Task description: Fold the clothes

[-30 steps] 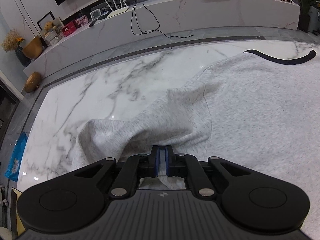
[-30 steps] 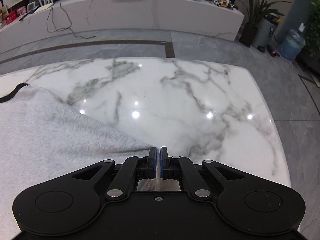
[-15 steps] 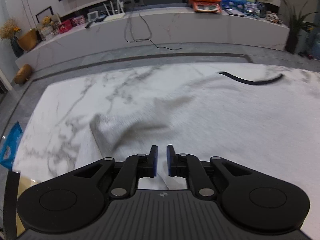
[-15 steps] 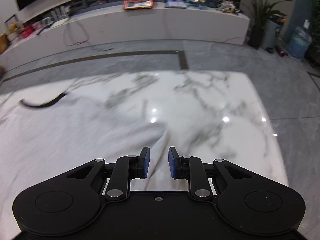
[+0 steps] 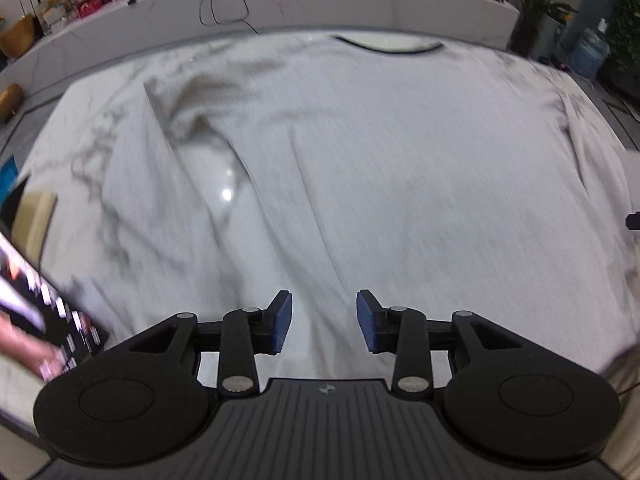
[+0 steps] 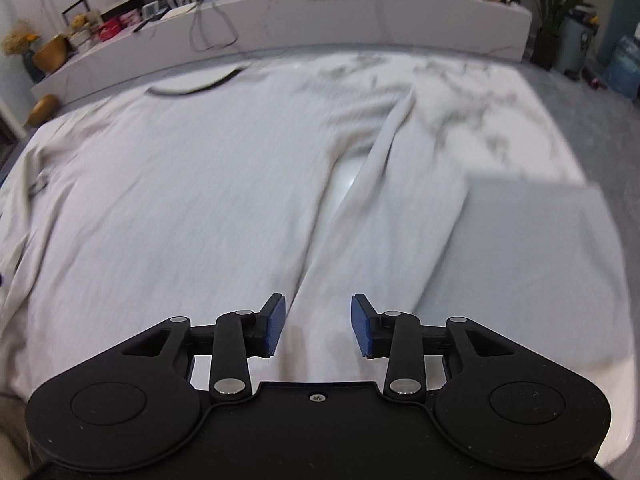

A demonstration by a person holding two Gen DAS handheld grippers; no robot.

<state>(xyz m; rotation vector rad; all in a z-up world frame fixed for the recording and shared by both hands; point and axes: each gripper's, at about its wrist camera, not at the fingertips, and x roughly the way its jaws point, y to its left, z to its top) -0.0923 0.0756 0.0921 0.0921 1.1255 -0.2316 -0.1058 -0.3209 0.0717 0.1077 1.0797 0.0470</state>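
A light grey long-sleeved sweatshirt [image 5: 380, 168] with a dark collar [image 5: 388, 46] lies spread flat on the white marble table [image 5: 76, 152]. It also shows in the right wrist view [image 6: 168, 208], with its dark collar [image 6: 192, 86] at the far edge. My left gripper [image 5: 324, 322] is open and empty, above the hem beside the left sleeve [image 5: 160, 184]. My right gripper [image 6: 318, 326] is open and empty, above the lower end of the right sleeve [image 6: 384, 216]. Both views are motion-blurred.
A grey flat sheet [image 6: 532, 248] lies on the table's right side. A dark patterned object [image 5: 44, 304] sits at the left edge. A long marble bench [image 6: 360, 20] with cables and clutter runs behind the table. Potted plants [image 6: 556, 4] stand at the right.
Both grippers opened and let go of the sweatshirt sleeves, then pulled back toward the near edge. The sleeves now lie flat and the whole sweatshirt is in view.
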